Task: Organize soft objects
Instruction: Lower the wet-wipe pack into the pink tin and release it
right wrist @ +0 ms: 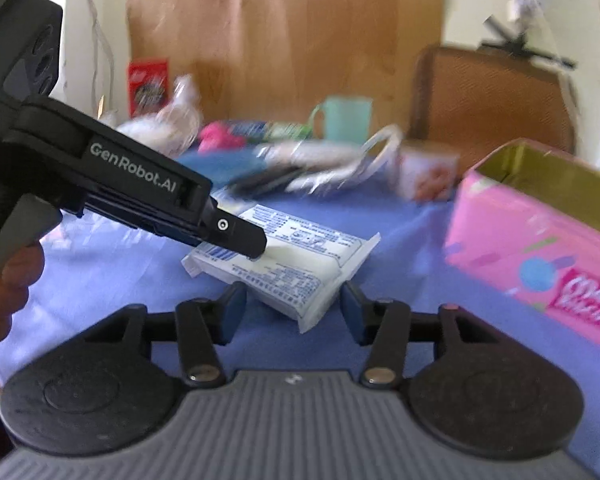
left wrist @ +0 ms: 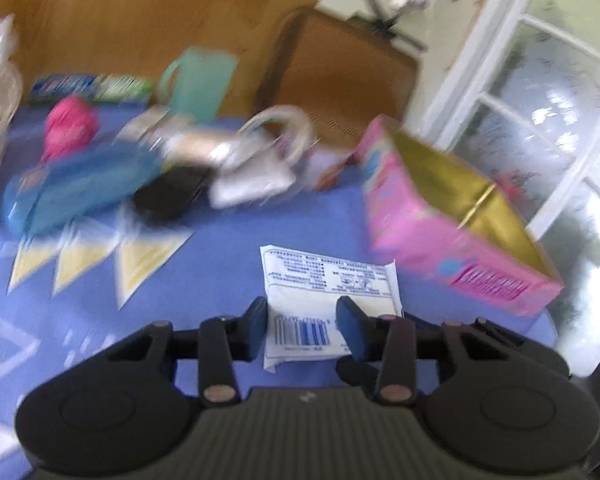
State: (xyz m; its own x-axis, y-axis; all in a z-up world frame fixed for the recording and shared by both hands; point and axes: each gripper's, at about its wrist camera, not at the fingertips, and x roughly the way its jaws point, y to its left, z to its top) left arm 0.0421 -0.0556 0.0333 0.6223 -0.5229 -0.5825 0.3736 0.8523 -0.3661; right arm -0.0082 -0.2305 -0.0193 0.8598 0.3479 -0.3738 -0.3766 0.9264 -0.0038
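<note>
The tabletop [left wrist: 220, 248], under a blue cloth with yellow triangles, is the largest surface before me and carries everything noted here. At its right edge stands a pink box [left wrist: 440, 232] with a gold lining, open at the top and tilted in both views. Behind the middle of the cloth lies a blurred heap of items: a blue cloth bundle [left wrist: 80, 192], a black flat object [left wrist: 168, 196], a white pad [left wrist: 252, 184] and a clear looped handle [left wrist: 284, 128]; I cannot tell exactly how they overlap. A teal mug [left wrist: 198, 80] stands at the back near the wooden wall, with a pink soft item [left wrist: 70, 124] to its left. The task's thing nearest me is a white wipes packet [left wrist: 328, 280], printed with blue text and a barcode, lying flat on the cloth just left of the pink box. My left gripper [left wrist: 302, 328] has its jaws closed on the near end of this packet: in the left wrist view the 2 blue pads sit against the packet's sides, and the right wrist view shows the same fingertips [right wrist: 252, 240] pressed onto it. My right gripper [right wrist: 294, 308] hangs just short of the packet's other end, jaws parted, the packet's corner lying between the pads without touching either. A hand [right wrist: 4, 288] holds the left gripper's handle at the left edge of the right wrist view.
</note>
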